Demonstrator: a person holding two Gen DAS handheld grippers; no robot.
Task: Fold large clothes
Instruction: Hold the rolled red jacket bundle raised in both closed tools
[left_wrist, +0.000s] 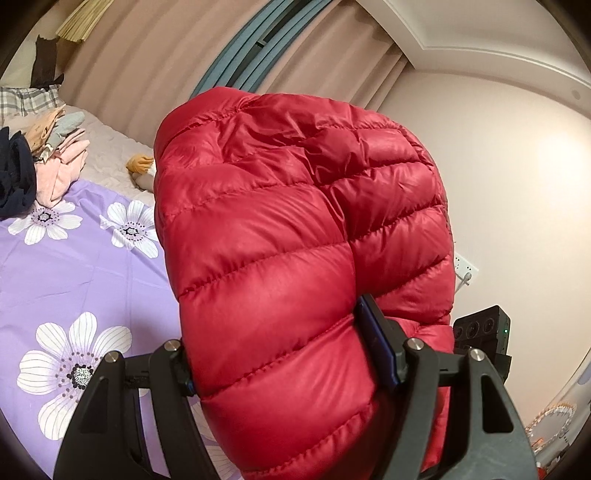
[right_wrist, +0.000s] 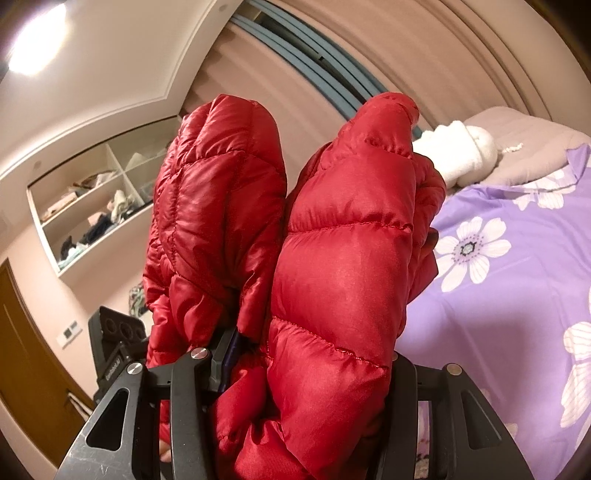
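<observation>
Red down jacket (left_wrist: 295, 229) clamped in both hand-held grippers: left (left_wrist: 284, 365), right (right_wrist: 310, 373); wall shelves (right_wrist: 96, 206) only in right view

Red down jacket (left_wrist: 295, 236) fills ctr of both views: hides much of the purple flowered bedsheet (left_wrist: 85, 266), and its lower end is cut off by btm edge. Left gripper (left_wrist: 288, 369) and right gripper (right_wrist: 306, 369) fingertips are buried in fabric, pad contact not visible. Wall shelf (right_wrist: 92, 206) contents too small to ID.
</observation>
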